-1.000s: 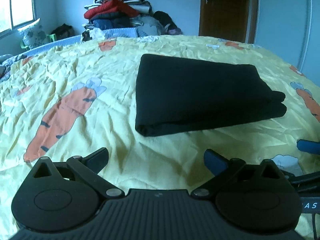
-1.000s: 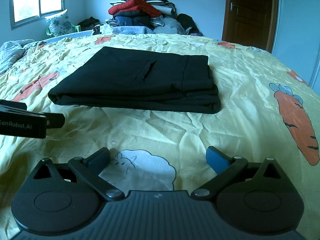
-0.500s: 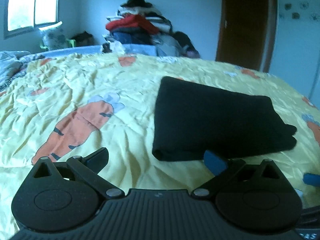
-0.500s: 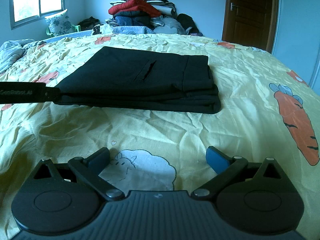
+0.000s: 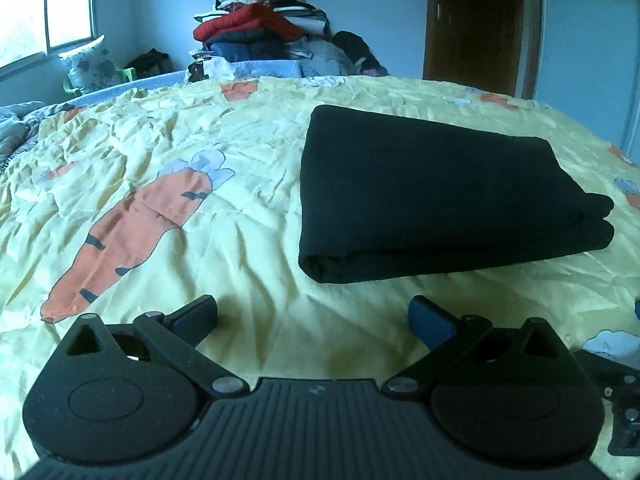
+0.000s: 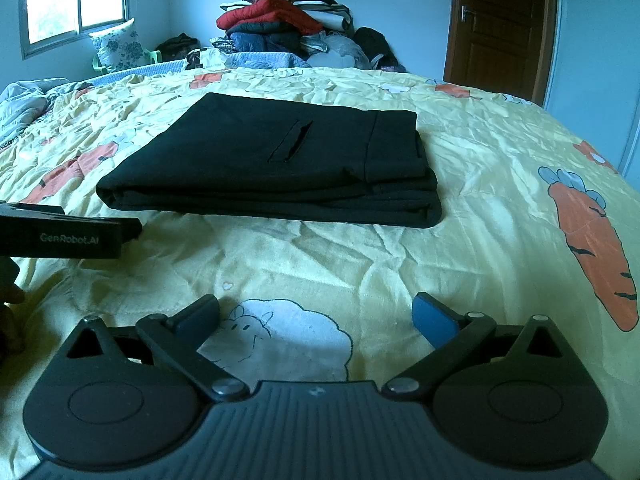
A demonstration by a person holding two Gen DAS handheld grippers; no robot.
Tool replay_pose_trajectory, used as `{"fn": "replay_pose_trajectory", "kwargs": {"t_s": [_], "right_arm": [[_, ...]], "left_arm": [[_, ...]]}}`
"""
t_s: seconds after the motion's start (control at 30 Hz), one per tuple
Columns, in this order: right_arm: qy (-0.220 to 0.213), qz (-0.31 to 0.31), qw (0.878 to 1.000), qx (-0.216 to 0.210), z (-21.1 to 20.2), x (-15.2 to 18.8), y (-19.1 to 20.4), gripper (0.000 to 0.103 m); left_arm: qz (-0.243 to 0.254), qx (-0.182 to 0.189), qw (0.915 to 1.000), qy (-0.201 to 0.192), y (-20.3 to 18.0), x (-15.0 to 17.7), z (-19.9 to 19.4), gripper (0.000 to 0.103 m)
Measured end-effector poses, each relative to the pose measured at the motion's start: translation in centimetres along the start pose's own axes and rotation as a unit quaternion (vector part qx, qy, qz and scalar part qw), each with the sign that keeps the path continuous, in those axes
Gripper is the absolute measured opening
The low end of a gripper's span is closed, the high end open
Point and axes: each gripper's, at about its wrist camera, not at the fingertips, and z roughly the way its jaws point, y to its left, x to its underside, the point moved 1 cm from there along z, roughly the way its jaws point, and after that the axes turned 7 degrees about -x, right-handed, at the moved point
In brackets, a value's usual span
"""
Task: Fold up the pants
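Both wrist views low over the bedspread [image 5: 248, 240], facing the shared folded pants [image 6: 280, 160].

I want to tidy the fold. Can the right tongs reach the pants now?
Probably yes: the right tongs are open, and only bare bedsheet lies before the folded pants.

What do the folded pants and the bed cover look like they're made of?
Black pants: a matte, fairly thick woven or knit cloth, perhaps cotton blend; no sheen, and the layers stack softly at the folded edge. Yellow bed cover: thin printed fabric, likely cotton or polyester, finely creased all over with a slight sheen.
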Motion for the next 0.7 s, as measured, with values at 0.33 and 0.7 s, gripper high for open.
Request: {"fn": "replay_pose_trajectory", "kwargs": {"t_s": [0.33,0.7], "right_arm": [[0.0,0.0,1.0,0.0,0.0,0.0,0.0,0.103],[0.0,0.0,1.0,0.0,0.0,0.0,0.0,0.103]], "left_arm": [[-0.016,0.012,0.9998,0.008,1.1,0.2,0.2,0.103],[-0.018,0.005,0.9998,0.01,0.7,0.1,0.1,0.103]]}}
